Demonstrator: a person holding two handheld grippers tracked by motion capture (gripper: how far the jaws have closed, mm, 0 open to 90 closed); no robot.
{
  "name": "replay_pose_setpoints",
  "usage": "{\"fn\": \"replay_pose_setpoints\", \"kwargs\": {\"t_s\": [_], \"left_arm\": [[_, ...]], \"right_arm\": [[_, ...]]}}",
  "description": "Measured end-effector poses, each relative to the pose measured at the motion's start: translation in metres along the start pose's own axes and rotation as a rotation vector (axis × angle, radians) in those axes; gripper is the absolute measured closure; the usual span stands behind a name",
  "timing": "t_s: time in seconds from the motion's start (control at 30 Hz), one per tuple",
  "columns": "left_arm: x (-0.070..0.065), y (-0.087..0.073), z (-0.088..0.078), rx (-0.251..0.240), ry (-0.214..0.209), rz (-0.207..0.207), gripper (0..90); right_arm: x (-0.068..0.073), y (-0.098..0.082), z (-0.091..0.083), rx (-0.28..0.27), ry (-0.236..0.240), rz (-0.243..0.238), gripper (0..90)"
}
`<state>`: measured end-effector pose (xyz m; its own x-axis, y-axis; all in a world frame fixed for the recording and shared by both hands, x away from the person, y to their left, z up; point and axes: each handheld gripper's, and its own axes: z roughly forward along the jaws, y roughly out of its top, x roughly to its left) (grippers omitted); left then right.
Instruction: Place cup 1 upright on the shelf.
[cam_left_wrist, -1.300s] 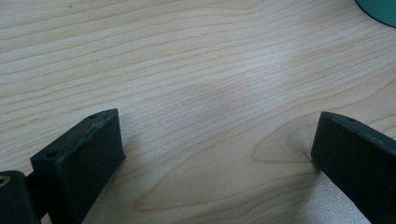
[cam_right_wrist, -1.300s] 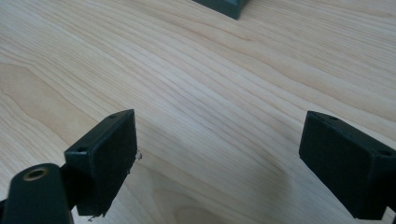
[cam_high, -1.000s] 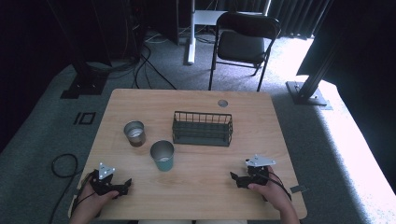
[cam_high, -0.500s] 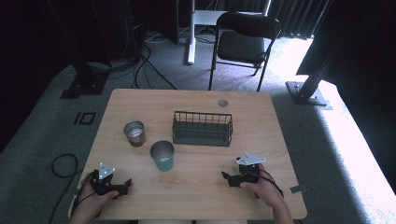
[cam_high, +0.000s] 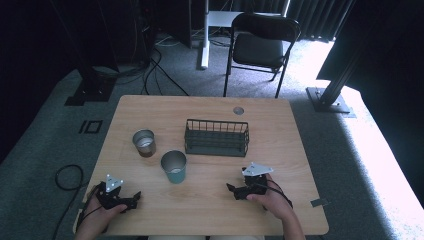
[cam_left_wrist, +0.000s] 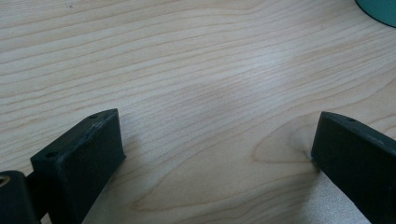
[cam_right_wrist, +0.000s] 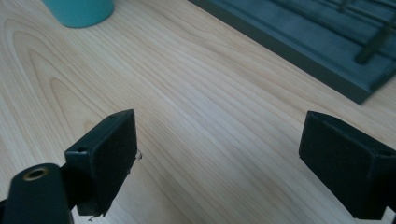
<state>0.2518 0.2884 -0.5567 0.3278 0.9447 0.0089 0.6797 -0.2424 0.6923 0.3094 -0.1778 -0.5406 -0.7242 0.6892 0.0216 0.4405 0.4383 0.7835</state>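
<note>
On the wooden table (cam_high: 205, 115) stand a teal cup (cam_high: 174, 166), a steel cup (cam_high: 144, 142) and a dark wire basket (cam_high: 217, 137). My left gripper (cam_high: 134, 199) rests near the front left corner, open, its jaws wide apart over bare wood (cam_left_wrist: 215, 140). My right gripper (cam_high: 233, 191) sits at the front right, open and pointing left toward the teal cup (cam_right_wrist: 80, 11). The right gripper view (cam_right_wrist: 219, 149) also catches the basket's base (cam_right_wrist: 299, 42) at the upper right. The teal cup's foot (cam_left_wrist: 379, 8) peeks in at the top right of the left gripper view.
A round grommet hole (cam_high: 238, 110) sits near the table's far edge. Beyond the table stand a black folding chair (cam_high: 260, 47) and a white desk leg (cam_high: 204, 35), with cables on the grey carpet (cam_high: 65, 175).
My right gripper has slid left and slightly forward across the table, from the right edge toward the middle. The left gripper has stayed put.
</note>
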Motion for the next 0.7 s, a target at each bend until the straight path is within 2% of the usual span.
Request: {"fn": "replay_pose_setpoints", "kwargs": {"t_s": [0.7], "left_arm": [[0.000,0.000,0.000,0.000,0.000,0.000,2.8]], "right_arm": [[0.023,0.025,0.025,-0.021,0.059,-0.045,12.7]]}}
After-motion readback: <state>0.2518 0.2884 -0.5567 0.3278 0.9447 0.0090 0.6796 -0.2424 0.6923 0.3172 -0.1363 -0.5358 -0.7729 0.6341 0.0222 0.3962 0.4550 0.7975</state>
